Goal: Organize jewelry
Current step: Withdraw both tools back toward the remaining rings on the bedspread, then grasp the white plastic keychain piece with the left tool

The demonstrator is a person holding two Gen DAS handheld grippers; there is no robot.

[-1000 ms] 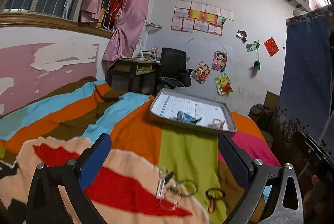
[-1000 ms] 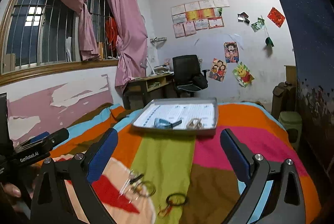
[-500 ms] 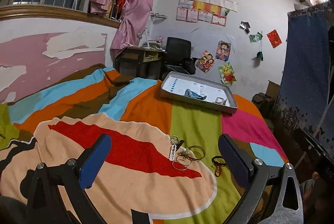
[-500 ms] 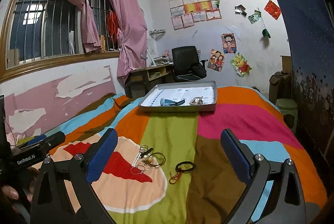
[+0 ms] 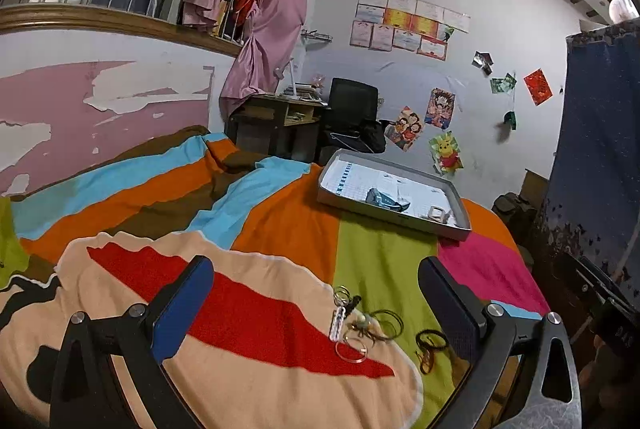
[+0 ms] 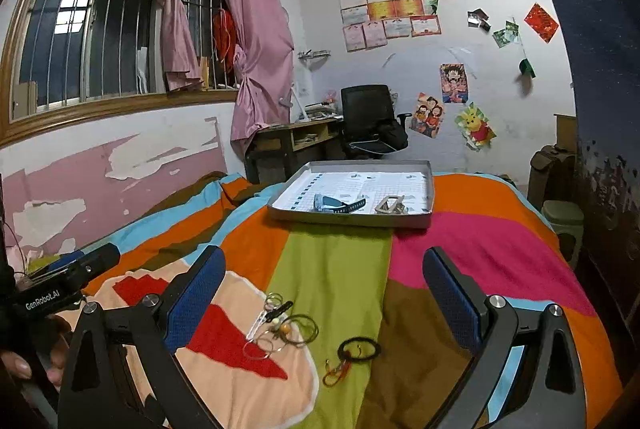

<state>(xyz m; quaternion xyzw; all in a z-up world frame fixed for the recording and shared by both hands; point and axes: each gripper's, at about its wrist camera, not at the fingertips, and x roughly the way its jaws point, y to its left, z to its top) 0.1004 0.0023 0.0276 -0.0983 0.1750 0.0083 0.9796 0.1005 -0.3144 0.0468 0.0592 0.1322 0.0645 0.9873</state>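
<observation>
Left gripper (image 5: 316, 293) spread wide and empty over the bed (image 5: 280, 229). Tangle of rings (image 5: 356, 321) at 5 o'clock between its fingers, black cord loop (image 6: 359, 348) just right. Tray (image 6: 352, 219) at 12 o'clock holding a watch (image 6: 338, 204) and clasp (image 6: 391, 205). Right gripper (image 6: 324, 289) likewise spread, empty.

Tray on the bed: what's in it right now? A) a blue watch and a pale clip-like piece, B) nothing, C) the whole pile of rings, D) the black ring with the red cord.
A: the tray holds the blue watch and a pale clip-like piece; the other jewelry lies loose on the blanket.
</observation>
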